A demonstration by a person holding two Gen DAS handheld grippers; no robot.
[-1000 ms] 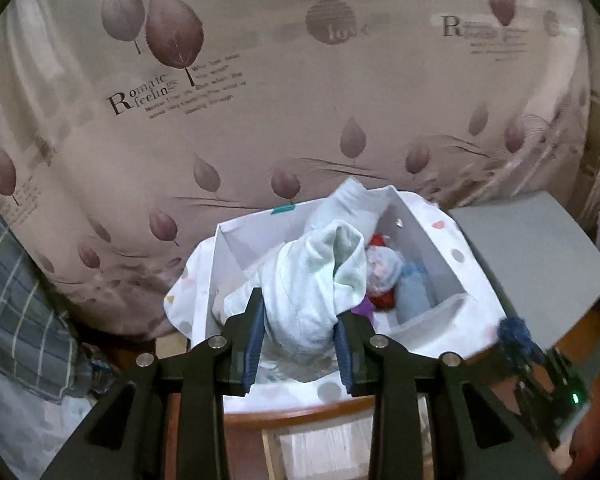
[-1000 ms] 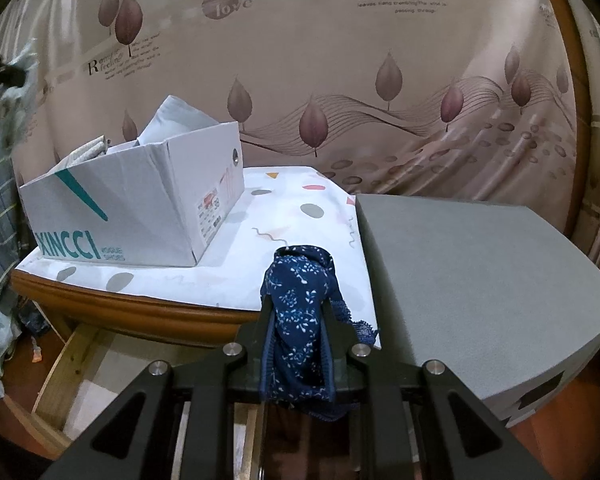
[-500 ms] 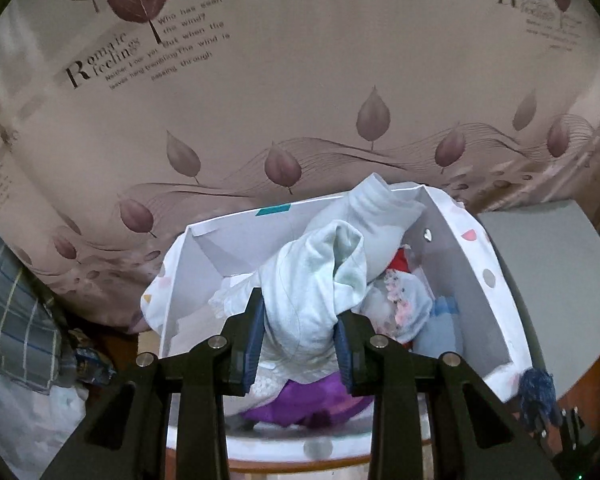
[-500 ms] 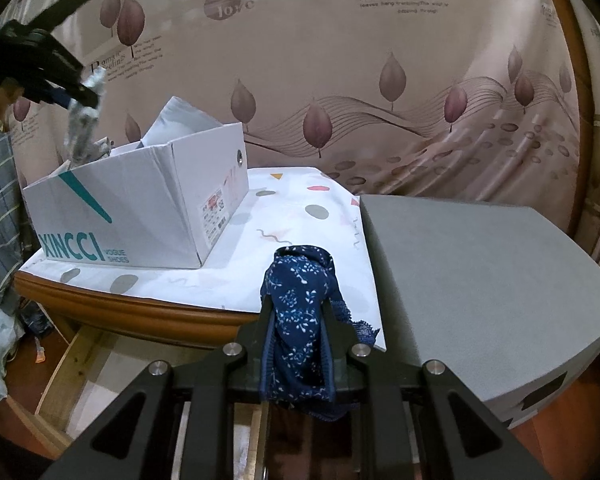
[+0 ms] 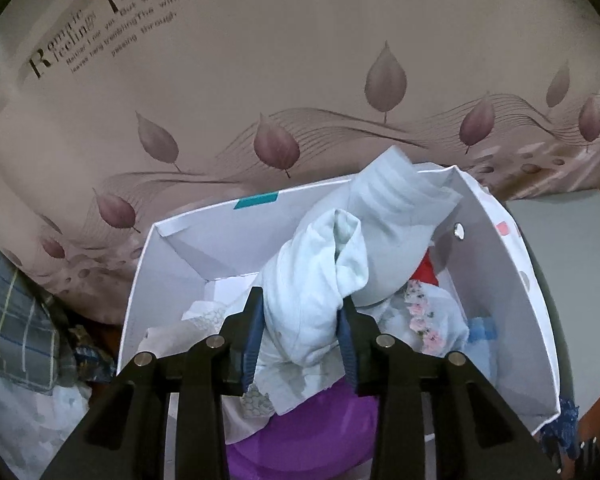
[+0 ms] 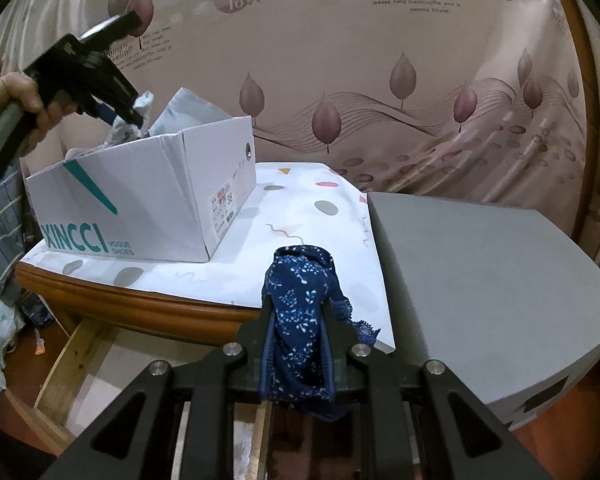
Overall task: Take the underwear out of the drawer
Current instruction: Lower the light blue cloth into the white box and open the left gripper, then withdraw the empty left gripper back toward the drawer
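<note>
Left wrist view: the white shoe box (image 5: 512, 292) now fills the lower frame where a second ago it sat small and distant; the left tool (image 5: 300, 320) has come down over it with a pale mint undergarment (image 5: 312, 288) between its blue pads, and its jaws are opening, so I judge a drop among the other clothes in the box is under way; the cloth still bulges against both pads. In the right wrist view, the right tool (image 6: 296, 324), unmoved at lower centre, stays clamped on navy floral underwear (image 6: 296, 300) above the tabletop (image 6: 300, 208) edge, the open wooden drawer (image 6: 64, 368) at lower left.
</note>
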